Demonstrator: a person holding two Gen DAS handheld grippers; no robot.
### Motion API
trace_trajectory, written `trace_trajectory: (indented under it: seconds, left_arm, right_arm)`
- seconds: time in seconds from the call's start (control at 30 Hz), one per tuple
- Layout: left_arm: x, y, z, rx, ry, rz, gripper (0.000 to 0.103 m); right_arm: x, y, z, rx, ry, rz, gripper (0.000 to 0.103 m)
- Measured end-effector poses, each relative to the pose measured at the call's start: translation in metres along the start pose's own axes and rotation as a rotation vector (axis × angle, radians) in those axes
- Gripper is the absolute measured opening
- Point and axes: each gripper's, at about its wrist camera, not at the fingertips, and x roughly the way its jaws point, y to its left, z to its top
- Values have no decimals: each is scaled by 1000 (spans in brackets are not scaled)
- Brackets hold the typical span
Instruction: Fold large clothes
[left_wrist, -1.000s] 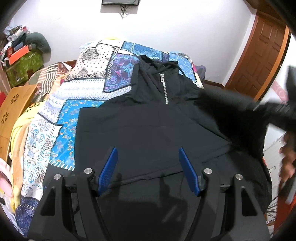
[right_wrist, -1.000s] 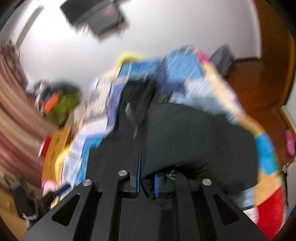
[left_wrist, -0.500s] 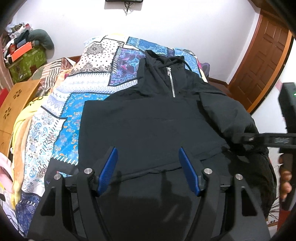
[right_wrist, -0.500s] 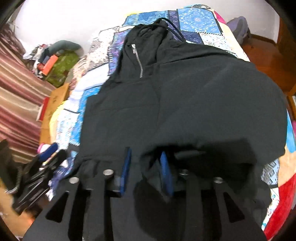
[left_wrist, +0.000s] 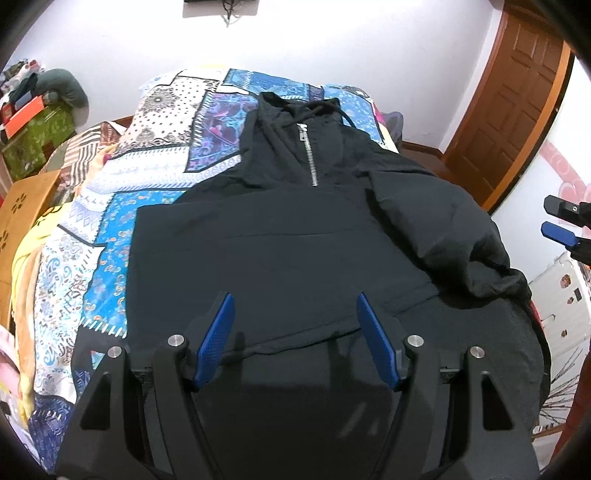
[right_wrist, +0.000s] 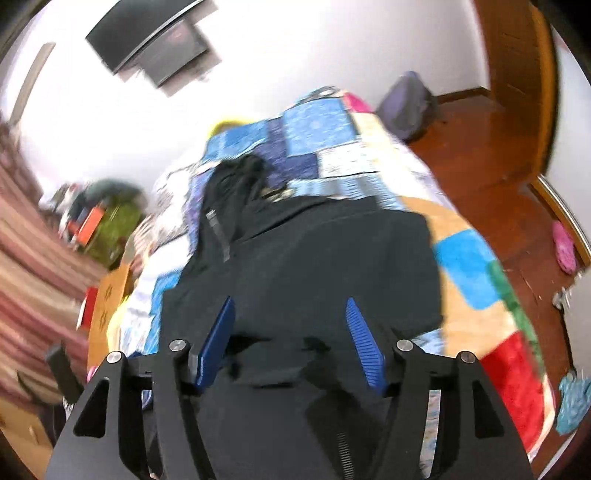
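Black hoodie (left_wrist: 280, 240) lies face up and spread flat along a bed, hood and short silver zipper (left_wrist: 308, 155) at the far end, hem nearest the cameras. Its right sleeve (left_wrist: 454, 236) is folded in over the right part of the chest and ends in a crumpled bunch near the bed's right edge. Beneath it is a patchwork quilt (left_wrist: 110, 221) in blues, whites and purples, bare on the left. The left gripper (left_wrist: 295, 328) hovers over the hem with its blue pads wide apart, nothing between them. The right gripper (right_wrist: 290, 332), whose own view is blurred, has just been opening its jaws; they stand apart above the dark cloth and appear to grip nothing. A wooden door (left_wrist: 517, 92) stands far right.
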Motion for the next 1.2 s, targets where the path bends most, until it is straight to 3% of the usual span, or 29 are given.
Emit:
trace_trajectory:
  seconds: [0.17,0.33,0.5,0.53,0.6,0.67,0.77,0.97,1.2]
  left_arm:
    - [10,-10,2,19,20,-1,67]
    - [19,-15,4,31,39,-5,67]
    - [22,-13,4,21,46,-5,67]
    - [21,-12,4,18,45,-6,67]
    - [18,-9,4,13,38,-7,67]
    - [12,-7,4,10,26,-6,67]
    - [4,-2,4,1,6,-8,67]
    - [-16,12,2,-9,-36,-14,67]
    - [-48,40,-1,-41,-108,3,67]
  right_arm:
    - [30,-43,-6,167,80,5,59]
    - [72,-77,-23,346,196,88,59]
    - [86,-85,-15,423,177,135,59]
    - [87,-85,-13,410,174,133,59]
    - [84,-81,-8,385,146,103,48]
    - [78,-76,-5,355,121,67,29]
    - [63,-65,0,312,65,44,11]
    - [29,-20,13,201,-22,95,8]
    - [11,76,15,-40,-70,128,8]
